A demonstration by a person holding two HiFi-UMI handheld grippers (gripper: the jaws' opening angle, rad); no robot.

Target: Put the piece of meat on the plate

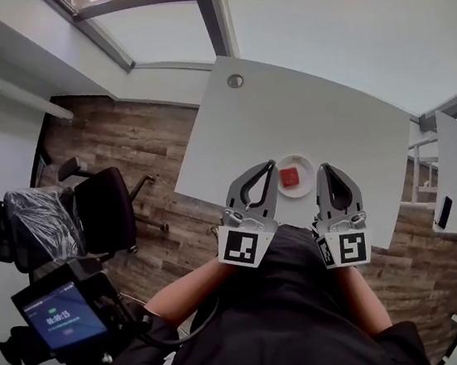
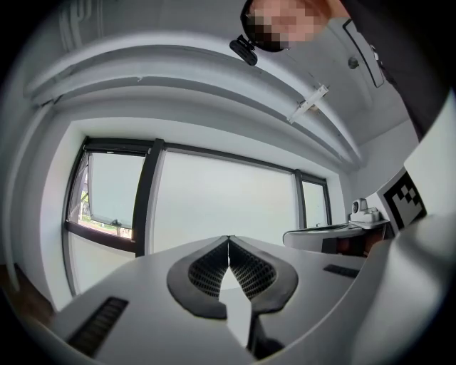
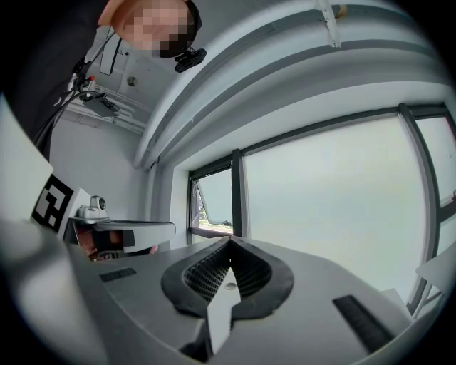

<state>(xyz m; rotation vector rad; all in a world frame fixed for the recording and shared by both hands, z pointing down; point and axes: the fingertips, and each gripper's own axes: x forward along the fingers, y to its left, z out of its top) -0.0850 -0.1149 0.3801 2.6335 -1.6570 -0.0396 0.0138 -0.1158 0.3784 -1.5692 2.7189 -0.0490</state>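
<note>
While I hold both tools level before my chest, my left gripper [image 1: 270,164] has its grey jaws pressed tip to tip with nothing between them. My right gripper [image 1: 325,167] is closed and empty in the same way. Low at my left, a phone with a lit blue screen [image 1: 59,317] sits on a black mount.

Just past the jaw tips, between the two in the head view, the small round white plate [image 1: 307,184] rests near the close edge of the large white tabletop [image 1: 286,115]. The red piece of meat [image 1: 290,177] lies about at the plate's middle, uncovered. It looks roughly square from here, so I cannot tell its long axis or heading.

Farther left, a black office chair [image 1: 103,209] stands on the brown wood-plank floor [image 1: 144,143].
</note>
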